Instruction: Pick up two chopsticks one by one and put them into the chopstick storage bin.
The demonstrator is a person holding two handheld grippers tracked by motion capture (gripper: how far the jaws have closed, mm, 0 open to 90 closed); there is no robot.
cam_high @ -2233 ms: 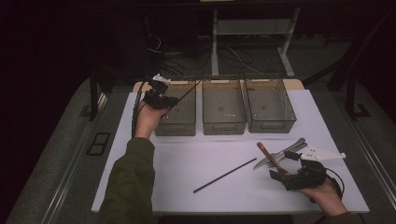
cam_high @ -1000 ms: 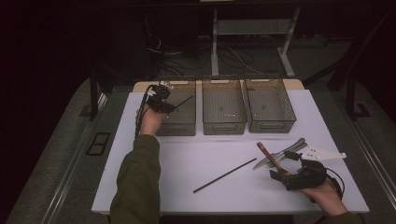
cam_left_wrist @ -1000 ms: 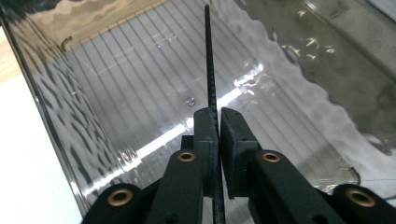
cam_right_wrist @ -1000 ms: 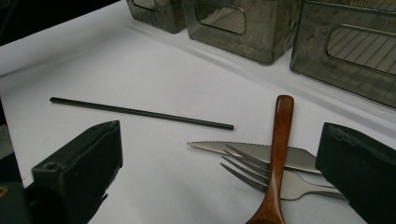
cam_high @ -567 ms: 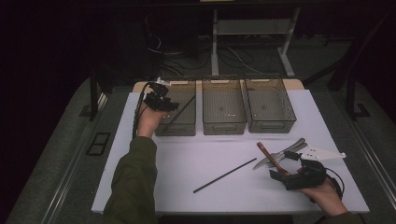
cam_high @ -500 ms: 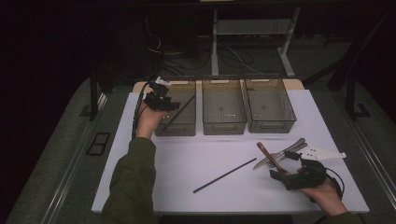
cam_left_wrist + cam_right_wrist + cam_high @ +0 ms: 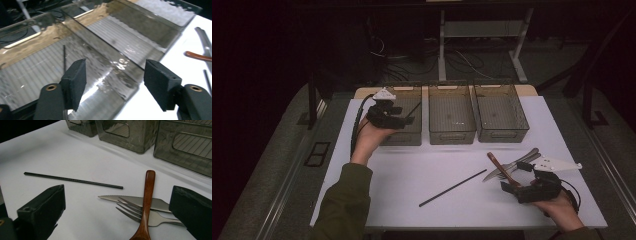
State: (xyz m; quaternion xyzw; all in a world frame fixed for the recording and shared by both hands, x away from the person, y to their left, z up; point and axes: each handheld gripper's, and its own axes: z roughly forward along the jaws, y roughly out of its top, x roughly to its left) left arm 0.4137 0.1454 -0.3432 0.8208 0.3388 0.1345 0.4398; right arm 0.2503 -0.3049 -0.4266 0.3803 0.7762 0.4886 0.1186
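Your left gripper (image 7: 408, 120) has just been opening, jaws wide and empty, over the left bin (image 7: 414, 137) where the stick (image 7: 64, 58) lies; lift clear. Right gripper (image 7: 117, 213), wide, faces the spoon (image 7: 147, 202): take its handle

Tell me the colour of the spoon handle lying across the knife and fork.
Reddish-brown spoon handle; right gripper view shows it best.

The wooden spoon (image 7: 145, 207) covers part of the fork (image 7: 140, 213); its bowl is cut off below.

Olive-green sleeves cover both forearms. Each black gripper (image 7: 388, 116) carries a grey three-cornered plate, a black cable and brass-eyed jaws.
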